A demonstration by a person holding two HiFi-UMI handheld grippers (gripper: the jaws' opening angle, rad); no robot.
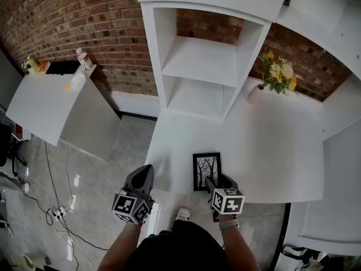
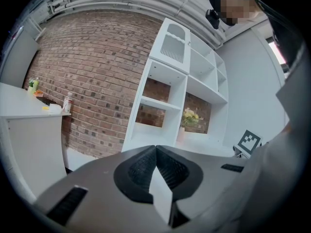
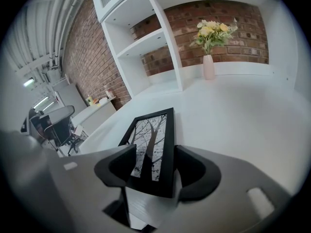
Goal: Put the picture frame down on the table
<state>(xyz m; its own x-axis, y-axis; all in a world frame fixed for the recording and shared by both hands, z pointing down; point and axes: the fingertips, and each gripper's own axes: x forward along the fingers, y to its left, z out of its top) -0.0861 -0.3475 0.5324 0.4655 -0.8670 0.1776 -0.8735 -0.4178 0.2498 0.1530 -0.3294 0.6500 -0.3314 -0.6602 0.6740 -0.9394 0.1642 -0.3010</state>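
1. Well off the table's [image 1: 271, 145] left side stood a low white cabinet [image 1: 51, 106], and cables [image 1: 56, 208] lay on the floor below the table's left edge. Neither had any part in the task.
2. The left gripper [image 1: 148, 169] hung just off the table's front left corner, over the floor. Its jaws were pressed together and held nothing. We judged it idle, with little risk unless it swung in over the table.
3. The picture frame [image 1: 206, 171] lay flat and face up on the table, its tree print showing. Its short near end was close to the table's front edge. We took the putting-down as good as done.
4. The right gripper [image 3: 154, 154] sat at the table's front edge with its jaws spread wide on either side of the frame's near end. The pads did not appear to press on it, so we read the frame as let go.
   - The main danger was in pulling away. A pad catching the frame's side could drag it over the table's front edge or tip up its corner.
   - Closing the jaws again would pick it back up.
5. A vase of yellow flowers [image 1: 255, 94] stood at the back of the table, far from any likely motion.
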